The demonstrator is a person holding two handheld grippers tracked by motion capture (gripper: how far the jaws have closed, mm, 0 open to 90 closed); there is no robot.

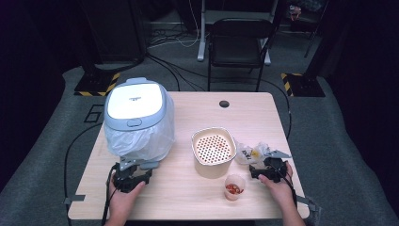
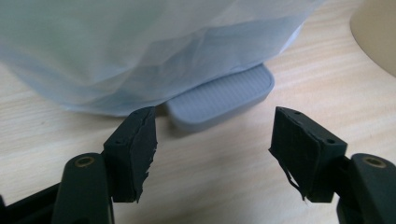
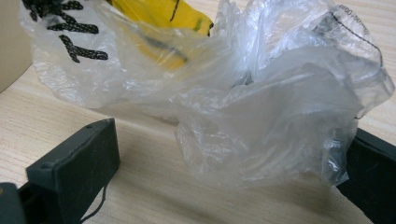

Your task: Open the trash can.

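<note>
The desk (image 1: 188, 197) is brightly lit from above while the surrounding room is left dark, glare is seen on the bin lid (image 1: 134, 101), and nearby plastic is softly blurred.

Both claws are held low, jaws apart: the left claw (image 1: 133, 177) gapes wide, and the right claw (image 1: 269, 168) likewise stands parted.

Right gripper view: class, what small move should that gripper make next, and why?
Probably close the right gripper on the crumpled plastic bag: its jaws stand open with the bag's loose end between them, resting on the table, so a gentle squeeze should catch it.
</note>
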